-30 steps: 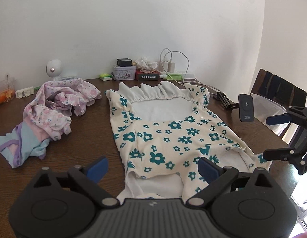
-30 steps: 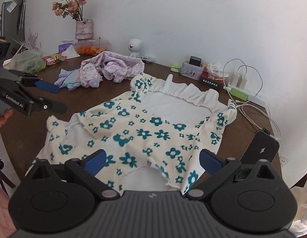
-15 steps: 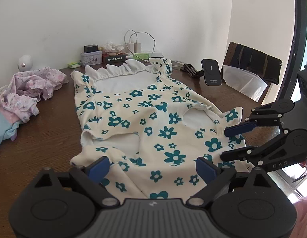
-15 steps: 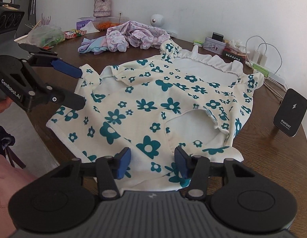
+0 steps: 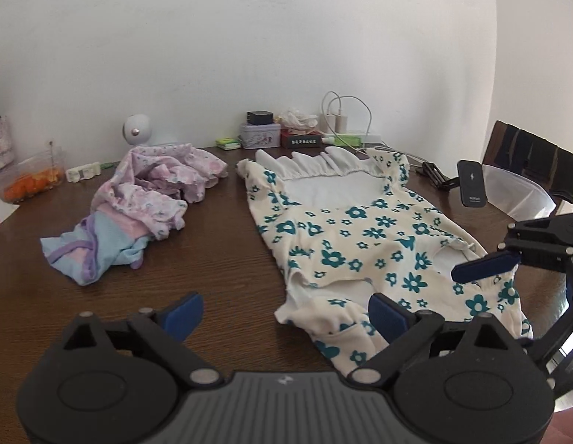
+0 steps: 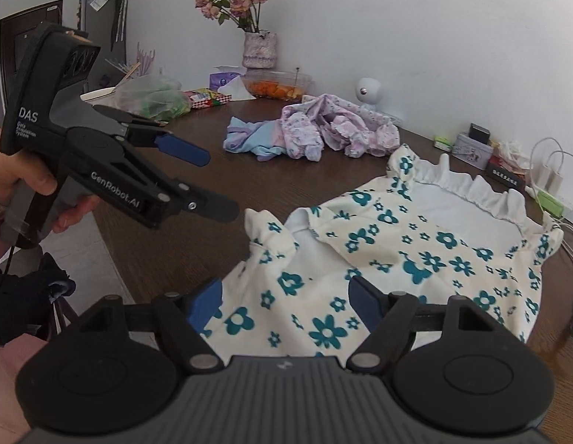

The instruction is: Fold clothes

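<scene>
A cream garment with teal flowers (image 5: 364,244) lies spread on the dark wooden table (image 5: 220,236), its white ruffled edge at the far end; it also shows in the right wrist view (image 6: 416,259). My left gripper (image 5: 286,312) is open and empty, above the table just left of the garment's near corner. My right gripper (image 6: 284,301) is open and empty over the garment's near hem. The right gripper shows at the right of the left wrist view (image 5: 508,259); the left gripper shows in the right wrist view (image 6: 208,181), left of the garment.
A crumpled pink and blue clothes pile (image 5: 146,207) lies left of the garment. Boxes, chargers and cables (image 5: 286,137) line the far wall. A black charger stand (image 5: 471,188) and a chair (image 5: 527,170) are at right. A flower vase (image 6: 258,50) and food containers stand far left.
Both grippers have shifted left and pulled back from the garment's near edge. The right gripper, half closed half a second ago, has opened wide. The near hem now lies bunched.
</scene>
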The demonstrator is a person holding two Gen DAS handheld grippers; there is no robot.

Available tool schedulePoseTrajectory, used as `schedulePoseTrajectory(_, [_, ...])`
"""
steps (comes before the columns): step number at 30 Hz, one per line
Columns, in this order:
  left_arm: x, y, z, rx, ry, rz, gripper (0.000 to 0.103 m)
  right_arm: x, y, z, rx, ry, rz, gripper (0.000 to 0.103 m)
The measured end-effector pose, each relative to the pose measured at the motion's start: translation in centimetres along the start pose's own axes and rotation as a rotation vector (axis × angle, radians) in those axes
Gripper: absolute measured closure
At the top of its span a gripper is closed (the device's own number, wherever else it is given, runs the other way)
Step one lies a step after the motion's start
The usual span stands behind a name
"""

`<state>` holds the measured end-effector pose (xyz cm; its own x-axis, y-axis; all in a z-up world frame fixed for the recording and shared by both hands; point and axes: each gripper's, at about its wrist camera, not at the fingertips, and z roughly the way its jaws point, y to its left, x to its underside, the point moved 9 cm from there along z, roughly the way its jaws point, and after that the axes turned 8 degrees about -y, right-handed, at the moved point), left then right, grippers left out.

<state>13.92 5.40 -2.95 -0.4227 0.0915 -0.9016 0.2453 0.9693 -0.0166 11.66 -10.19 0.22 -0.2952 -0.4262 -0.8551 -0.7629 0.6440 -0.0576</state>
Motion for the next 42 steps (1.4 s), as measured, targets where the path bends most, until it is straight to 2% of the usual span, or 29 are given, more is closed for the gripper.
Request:
schedulePoseTrajectory(2, [-0.3,1.5,-0.1,-0.008,-0.009,-0.031,0.001,-0.2,1.3,1.9,-0.008,0.032,0.003,0.026])
schedulePoseTrajectory(7, [-0.8,3.9,0.2,-0.01,-0.023,-0.067,0.0,-0.1,2.6,4.7,0.026,0.078,0.031,0.018])
schedulePoseTrajectory(12, [-0.4,4.6,1.3,0.015,-0.01,-0.089,0.0,0.2,2.8,6.1,0.056,0.121,0.067,0.006])
schedulePoseTrajectory(21, [-0.2,5.9,2.2,0.022,-0.013,-0.132,0.0,0.4,2.8,7.8,0.091,0.183,0.09,0.006])
schedulePoseTrajectory(22, [-0.2,6.0,2.2,0.022,-0.014,-0.136,0.0,0.4,2.8,7.9,0.096,0.187,0.086,0.008])
schedulePoseTrajectory(23, [-0.2,6.2,2.2,0.023,-0.014,-0.138,0.0,0.5,2.8,8.1,0.107,0.192,0.078,0.016])
schedulePoseTrajectory(24, [-0.1,6.3,2.3,0.023,-0.015,-0.141,0.0,0.5,2.8,8.3,0.12,0.201,0.069,0.028])
schedulePoseTrajectory(25, [-0.1,6.4,2.2,0.024,-0.015,-0.143,0.0,0.6,2.7,8.5,0.131,0.21,0.061,0.033])
schedulePoseTrajectory(29, [0.0,6.7,2.3,0.023,-0.014,-0.152,0.0,0.7,2.9,8.9,0.151,0.22,0.032,0.048])
schedulePoseTrajectory(32, [-0.1,6.9,2.5,0.021,-0.009,-0.155,0.0,0.6,2.8,9.1,0.176,0.215,-0.002,0.075])
schedulePoseTrajectory(33, [-0.2,6.9,2.6,0.024,-0.008,-0.155,0.0,0.6,2.6,9.1,0.175,0.216,0.0,0.082])
schedulePoseTrajectory(36, [-0.6,6.7,3.4,0.035,0.001,-0.164,0.0,0.6,1.9,8.8,0.173,0.208,0.02,0.093])
schedulePoseTrajectory(42, [-1.9,5.6,7.4,0.088,0.057,-0.24,0.0,-0.1,-0.2,7.3,0.124,0.137,0.163,0.097])
